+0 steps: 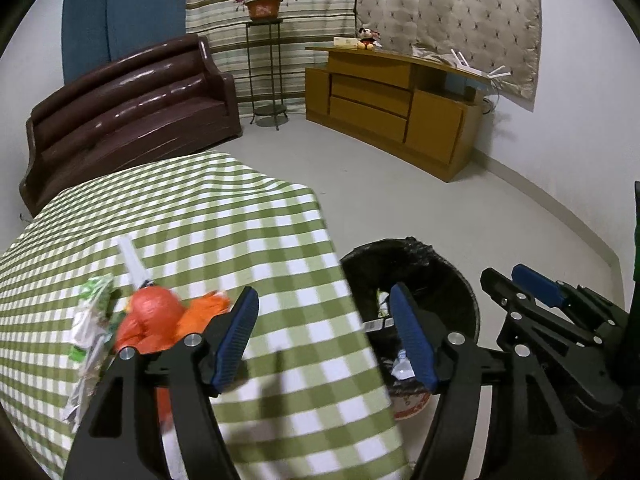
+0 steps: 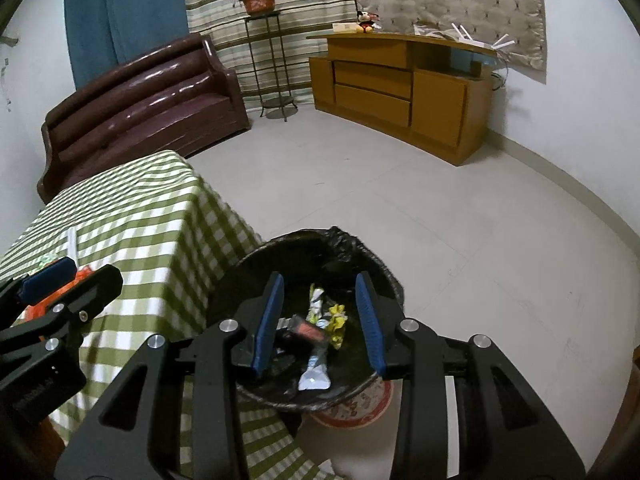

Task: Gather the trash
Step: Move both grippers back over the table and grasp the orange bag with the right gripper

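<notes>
Left gripper (image 1: pixel 324 336): standing wide, holding nothing; crumpled orange plastic bag (image 1: pixel 154 320) lying left of it.
Right gripper (image 2: pixel 320 320): hovering narrowly parted, empty; round black-lined trash bin (image 2: pixel 384 268) sitting beneath it.

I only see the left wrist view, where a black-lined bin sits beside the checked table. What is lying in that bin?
Observer: The right wrist view looks into the black-lined round trash bin. A crumpled white wrapper lies in it.
Operator: Anything else in there?
Observer: Yes, a crumpled yellow wrapper lies beside the white one.
Operator: Is the right gripper carrying anything?
Observer: No. The right gripper hangs over the bin with its blue pads apart and nothing between them.
</notes>
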